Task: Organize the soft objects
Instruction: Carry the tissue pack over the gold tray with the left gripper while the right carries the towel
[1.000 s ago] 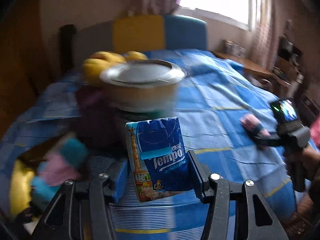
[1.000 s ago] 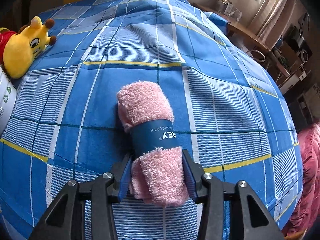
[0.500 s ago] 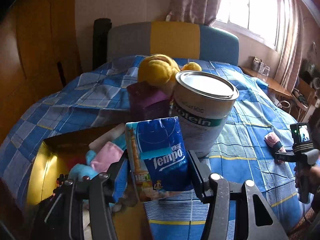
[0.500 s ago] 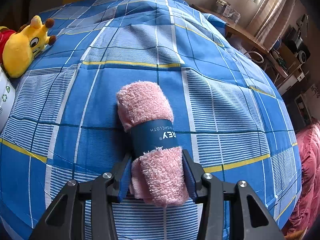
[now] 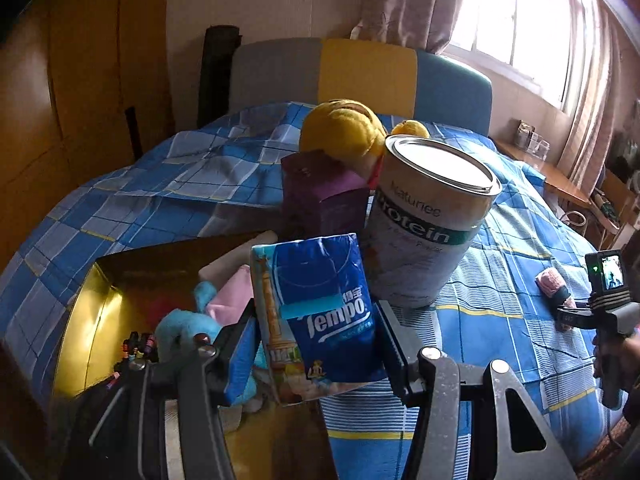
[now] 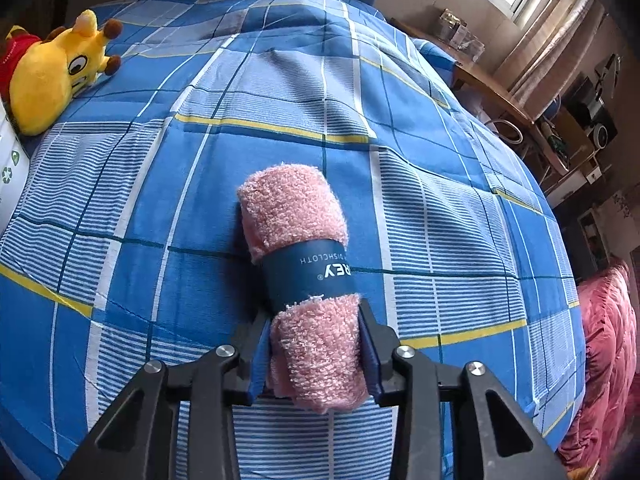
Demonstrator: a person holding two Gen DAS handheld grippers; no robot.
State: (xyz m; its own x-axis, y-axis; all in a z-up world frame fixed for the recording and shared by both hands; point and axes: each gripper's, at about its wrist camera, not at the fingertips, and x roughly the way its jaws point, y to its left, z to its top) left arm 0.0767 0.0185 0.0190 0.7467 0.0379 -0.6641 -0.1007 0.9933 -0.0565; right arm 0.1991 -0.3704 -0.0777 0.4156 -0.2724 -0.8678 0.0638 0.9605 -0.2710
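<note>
My left gripper (image 5: 316, 340) is shut on a blue Tempo tissue pack (image 5: 316, 308), held upright above the near corner of a gold-lined box (image 5: 84, 320). In that box lie a blue plush (image 5: 184, 324) and a pink soft item (image 5: 230, 296). On the blue checked bed lies a rolled pink dishcloth (image 6: 296, 220) with a dark paper band. My right gripper (image 6: 316, 344) has its jaws closing on the near end of the roll, pads pressing its sides. The left wrist view shows that gripper (image 5: 568, 312) at the far right with the dishcloth (image 5: 550, 280).
A large protein tin (image 5: 428, 220) and a purple box (image 5: 320, 196) stand on the bed behind the tissue pack. A yellow plush (image 6: 56, 76) lies beyond them. A red quilt (image 6: 608, 360) hangs at the bed's right edge, with shelves and a desk beyond.
The left gripper has swung left with the tissue pack, so the gold-lined box now shows below it. The right gripper's jaws have narrowed on the dishcloth, which has not moved.
</note>
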